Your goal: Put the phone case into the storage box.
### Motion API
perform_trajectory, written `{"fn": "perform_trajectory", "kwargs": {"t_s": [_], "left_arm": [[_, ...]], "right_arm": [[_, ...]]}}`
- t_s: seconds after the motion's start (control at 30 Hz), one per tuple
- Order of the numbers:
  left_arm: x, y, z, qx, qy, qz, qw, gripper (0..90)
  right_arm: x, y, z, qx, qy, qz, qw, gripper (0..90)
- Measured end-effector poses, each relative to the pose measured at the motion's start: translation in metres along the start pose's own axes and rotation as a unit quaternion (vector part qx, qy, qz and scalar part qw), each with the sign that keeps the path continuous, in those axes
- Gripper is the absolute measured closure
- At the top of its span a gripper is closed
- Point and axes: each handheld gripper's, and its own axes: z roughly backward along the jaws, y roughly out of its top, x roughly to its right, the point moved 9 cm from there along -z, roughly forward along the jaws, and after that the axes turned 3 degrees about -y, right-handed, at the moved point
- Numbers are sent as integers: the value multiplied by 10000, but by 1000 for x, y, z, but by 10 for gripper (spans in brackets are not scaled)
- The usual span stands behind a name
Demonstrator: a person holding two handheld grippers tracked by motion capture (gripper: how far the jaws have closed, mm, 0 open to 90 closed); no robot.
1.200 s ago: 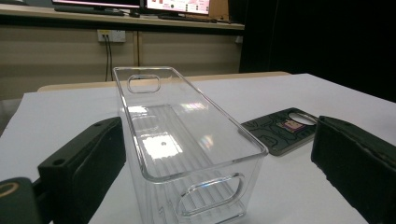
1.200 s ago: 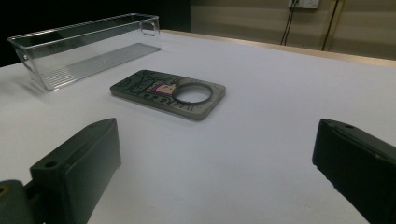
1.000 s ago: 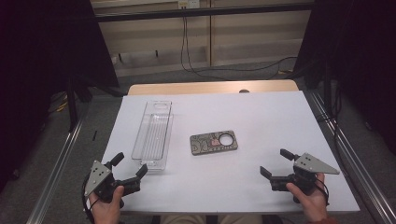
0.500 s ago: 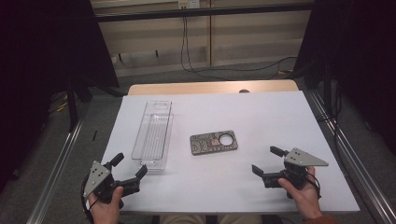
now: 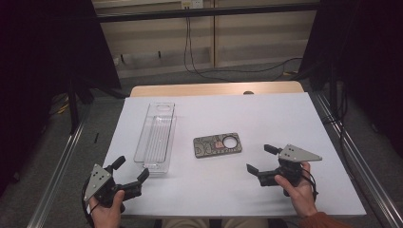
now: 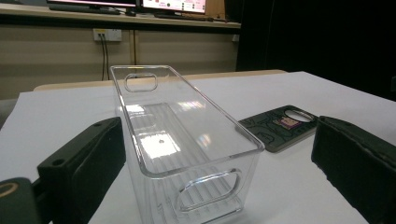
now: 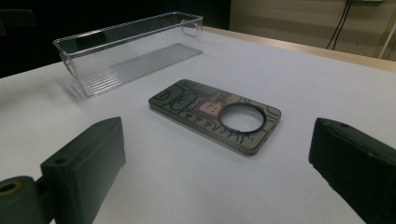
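Observation:
A clear plastic bin (image 5: 157,136) lies lengthwise on the white table (image 5: 266,114), left of centre, and it is empty (image 6: 182,144). To its right lies a dark patterned phone case (image 5: 217,145) with a round ring (image 7: 217,116), flat on the table. My left gripper (image 5: 131,168) stands open just before the bin's near end, its jaws wide apart with nothing between them. My right gripper (image 5: 262,158) is open as well, a short way right of the phone case and pointed at it.
A wooden strip (image 5: 214,89) edges the table's far side. Metal rails (image 5: 354,152) run along both sides of the table. Cables (image 5: 199,52) hang on the wall behind. The clear bin (image 7: 126,49) stands beyond the case in the right gripper view.
My right gripper has moved left and a little forward toward the phone case. The left gripper has stayed where it was.

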Motion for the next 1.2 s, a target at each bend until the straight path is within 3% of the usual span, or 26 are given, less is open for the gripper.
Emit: {"fn": "perform_trajectory", "kwargs": {"t_s": [0.4,0.67,0.87,0.9,1.2], "left_arm": [[0,0,0,3,6,8,10000,32],[1,1,-1,10,-42,15,10000,32],[0,1,-2,-2,7,10,10000,32],[1,1,-3,-1,-71,9,10000,32],[-1,1,-2,6,-23,8,10000,32]], "right_arm": [[-2,10,-18,53,78,71,9999,33],[-1,20,-33,191,-131,106,9997,38],[1,22,-44,288,-154,67,9994,53],[1,23,-46,278,-162,59,9995,51],[0,38,-64,366,-177,172,9990,20]]}}
